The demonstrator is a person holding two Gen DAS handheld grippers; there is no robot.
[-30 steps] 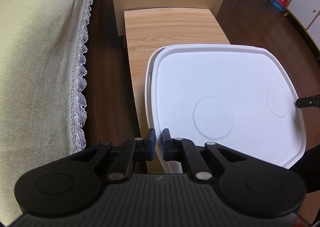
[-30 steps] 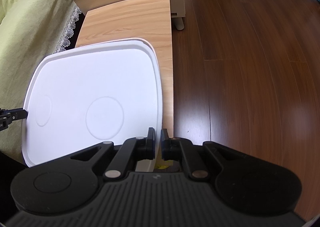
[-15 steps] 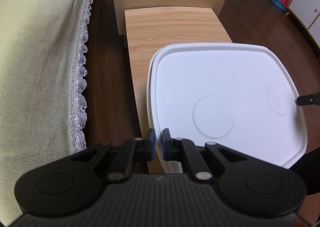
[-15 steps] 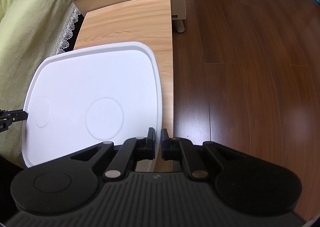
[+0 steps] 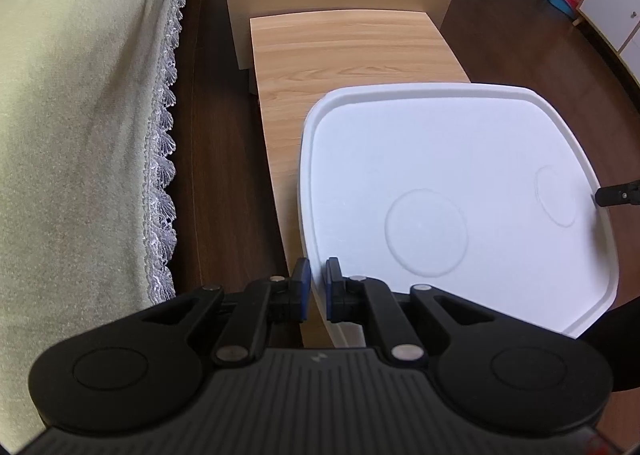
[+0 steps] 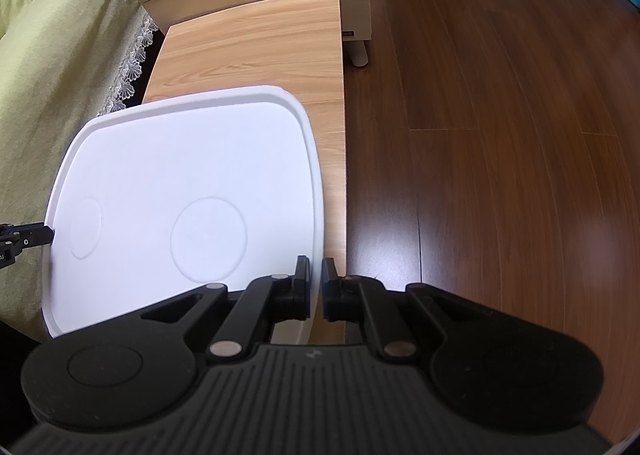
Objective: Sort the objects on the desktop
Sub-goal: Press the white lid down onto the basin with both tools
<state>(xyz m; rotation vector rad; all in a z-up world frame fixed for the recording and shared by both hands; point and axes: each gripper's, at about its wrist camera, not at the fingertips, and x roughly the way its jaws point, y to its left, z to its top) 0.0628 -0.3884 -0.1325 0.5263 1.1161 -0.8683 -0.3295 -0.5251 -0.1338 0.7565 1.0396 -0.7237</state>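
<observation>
Tray point(image 5: 460, 183) lower over table point(image 5: 344, 51) (both grips unchanged).

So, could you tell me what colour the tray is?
White tray, clearest in the left wrist view.

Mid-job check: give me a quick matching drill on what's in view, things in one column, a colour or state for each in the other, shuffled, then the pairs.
Things:
1. tray
2. table
3. floor
4. left gripper

Colour or state:
A. dark brown boards
B. shut on the tray's rim
C. white, nothing on it
D. light wood grain

Pairs: 1-C, 2-D, 3-A, 4-B
</observation>
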